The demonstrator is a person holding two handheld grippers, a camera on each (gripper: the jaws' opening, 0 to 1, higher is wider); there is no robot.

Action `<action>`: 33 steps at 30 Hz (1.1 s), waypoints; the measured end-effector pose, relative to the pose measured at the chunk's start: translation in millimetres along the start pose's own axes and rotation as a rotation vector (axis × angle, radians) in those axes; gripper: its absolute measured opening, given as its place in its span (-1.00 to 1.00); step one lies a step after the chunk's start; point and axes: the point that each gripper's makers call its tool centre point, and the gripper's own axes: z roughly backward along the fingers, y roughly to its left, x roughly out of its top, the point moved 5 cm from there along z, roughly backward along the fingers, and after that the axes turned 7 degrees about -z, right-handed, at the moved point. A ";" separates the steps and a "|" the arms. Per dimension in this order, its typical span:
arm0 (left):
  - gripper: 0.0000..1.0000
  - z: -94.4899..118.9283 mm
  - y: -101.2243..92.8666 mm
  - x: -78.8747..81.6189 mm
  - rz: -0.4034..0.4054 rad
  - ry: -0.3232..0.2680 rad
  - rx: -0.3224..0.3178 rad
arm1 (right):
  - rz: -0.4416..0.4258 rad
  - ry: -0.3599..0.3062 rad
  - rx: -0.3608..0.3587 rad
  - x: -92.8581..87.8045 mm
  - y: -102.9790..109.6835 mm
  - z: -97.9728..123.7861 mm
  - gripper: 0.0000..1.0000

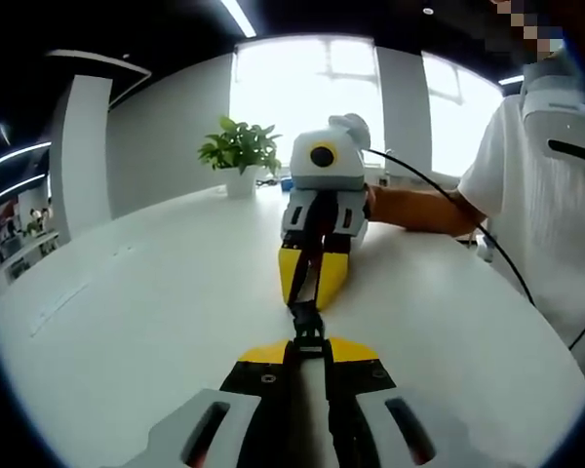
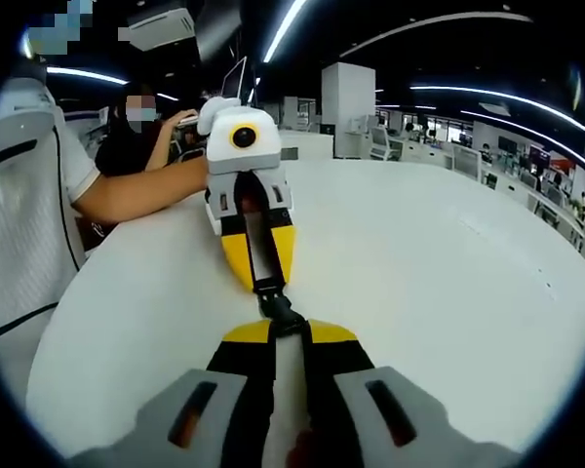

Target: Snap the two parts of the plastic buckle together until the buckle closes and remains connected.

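Left gripper (image 1: 309,343) sat nearest in left gripper view, jaws pinched on one buckle part (image 1: 309,343). Right gripper (image 1: 314,289) faced it head-on, tips just ahead, clamped on strap (image 1: 318,222) running up between its jaws. Same deal mirrored in right gripper view: right gripper (image 2: 285,329) squeezed on other buckle part (image 2: 282,313), left gripper (image 2: 262,278) dead ahead. Buckle's long axis ran tip to tip, halves pointed at each other. Couldn't tell if latched. White table (image 1: 136,322) underneath, potted plant (image 1: 239,151) way beyond.

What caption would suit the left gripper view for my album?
Two yellow-tipped hand-held grippers, left and right, meet nose to nose, pinching a black plastic strap buckle above a white table.
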 end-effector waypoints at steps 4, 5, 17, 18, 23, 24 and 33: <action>-0.77 -0.9 -2.7 0.4 -0.005 -0.002 -0.012 | 0.007 0.000 0.014 -0.4 1.4 -0.2 -0.78; -0.77 -0.9 -3.0 0.4 -0.004 -0.003 -0.014 | 0.008 0.000 0.016 -0.5 1.5 -0.1 -0.78; -0.77 -0.4 -5.4 0.5 -0.012 -0.008 -0.033 | 0.014 -0.001 0.038 -1.6 3.8 1.0 -0.78; -0.77 -0.4 -5.6 0.6 -0.012 -0.008 -0.034 | 0.015 -0.001 0.039 -1.7 4.1 1.1 -0.78; -0.77 0.2 -7.7 0.7 -0.014 -0.008 -0.048 | 0.017 0.002 0.054 -2.3 7.1 1.9 -0.78; -0.77 0.3 -8.0 0.7 -0.015 -0.007 -0.051 | 0.017 0.003 0.057 -2.5 7.7 2.0 -0.78; -0.77 0.5 -12.2 1.3 -0.021 -0.004 -0.072 | 0.028 0.006 0.079 -2.5 10.2 2.6 -0.78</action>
